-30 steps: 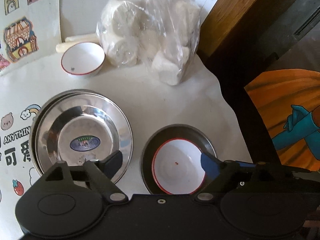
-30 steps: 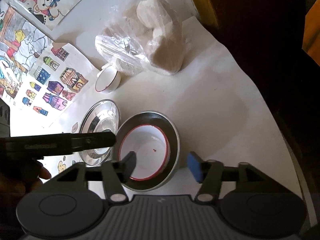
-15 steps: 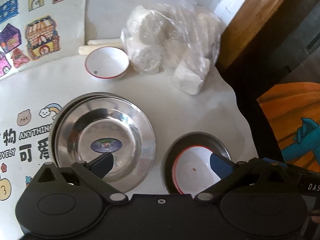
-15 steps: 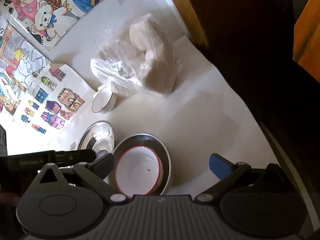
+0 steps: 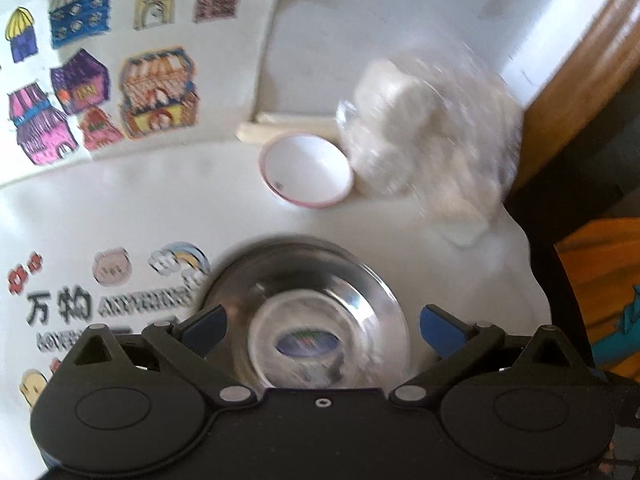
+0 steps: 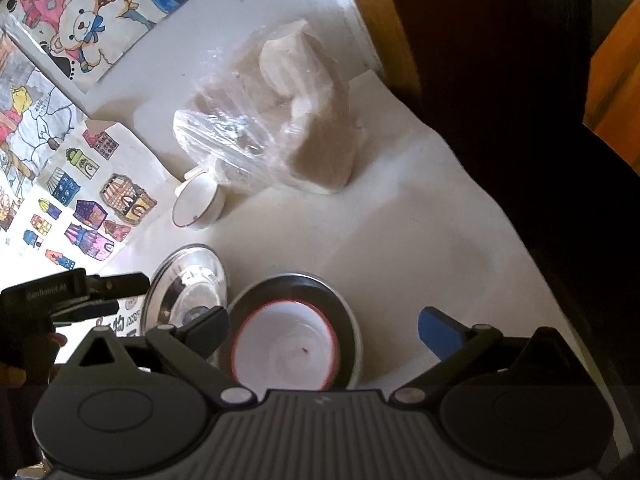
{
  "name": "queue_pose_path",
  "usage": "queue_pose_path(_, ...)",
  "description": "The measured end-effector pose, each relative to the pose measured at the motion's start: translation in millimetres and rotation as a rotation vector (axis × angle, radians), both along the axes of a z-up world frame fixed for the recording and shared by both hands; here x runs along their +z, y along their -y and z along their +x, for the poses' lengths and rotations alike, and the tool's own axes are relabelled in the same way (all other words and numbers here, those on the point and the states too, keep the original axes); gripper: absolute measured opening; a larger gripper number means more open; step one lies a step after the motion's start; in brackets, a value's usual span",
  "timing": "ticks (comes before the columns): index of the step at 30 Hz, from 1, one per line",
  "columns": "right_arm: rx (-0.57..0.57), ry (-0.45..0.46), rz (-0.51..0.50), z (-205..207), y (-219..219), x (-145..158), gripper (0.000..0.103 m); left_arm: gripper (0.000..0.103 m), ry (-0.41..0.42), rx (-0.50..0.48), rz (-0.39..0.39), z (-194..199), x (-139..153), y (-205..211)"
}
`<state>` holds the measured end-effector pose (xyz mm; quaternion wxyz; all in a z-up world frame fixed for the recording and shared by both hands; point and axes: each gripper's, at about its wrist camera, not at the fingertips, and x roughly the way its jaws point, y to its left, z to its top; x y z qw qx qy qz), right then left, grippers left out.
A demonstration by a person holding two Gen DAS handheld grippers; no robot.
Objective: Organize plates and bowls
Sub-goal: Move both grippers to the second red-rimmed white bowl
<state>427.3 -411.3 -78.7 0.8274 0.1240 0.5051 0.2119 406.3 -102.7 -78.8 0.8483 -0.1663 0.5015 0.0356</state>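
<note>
Grippers both gape wide, gripping nothing: left gripper [image 5: 322, 326] over the steel plate [image 5: 360, 280], right gripper [image 6: 322, 326] over the red-rimmed bowl [image 6: 284, 348] nested in another plate [image 6: 348, 312].

home dining table [image 6: 420, 232] (children's drawings [image 5: 156, 92])

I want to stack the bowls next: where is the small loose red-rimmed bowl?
In both views the small bowl sits at the table's far side, touching the plastic bag, beyond the steel plates.
</note>
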Motion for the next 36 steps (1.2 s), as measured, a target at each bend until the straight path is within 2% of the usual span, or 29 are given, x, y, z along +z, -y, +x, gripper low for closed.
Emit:
queue_pose_path(9,0.032,-0.001,0.015,17,-66,7,0.103,0.102,0.013,-0.004,0.025,46,-14,-58)
queue_pose_path(21,-0.147,-0.039,0.031,59,-145,-19,0.102,0.102,-0.023,-0.119,0.093,120,-53,-101)
queue_pose_path(27,-0.174,-0.032,0.023,69,-169,-35,0.092,0.102,-0.041,-0.153,0.090,140,-69,-105)
queue_pose_path(36,-0.151,-0.053,0.009,88,-186,-52,0.067,0.102,-0.056,-0.178,0.075,152,-76,-97)
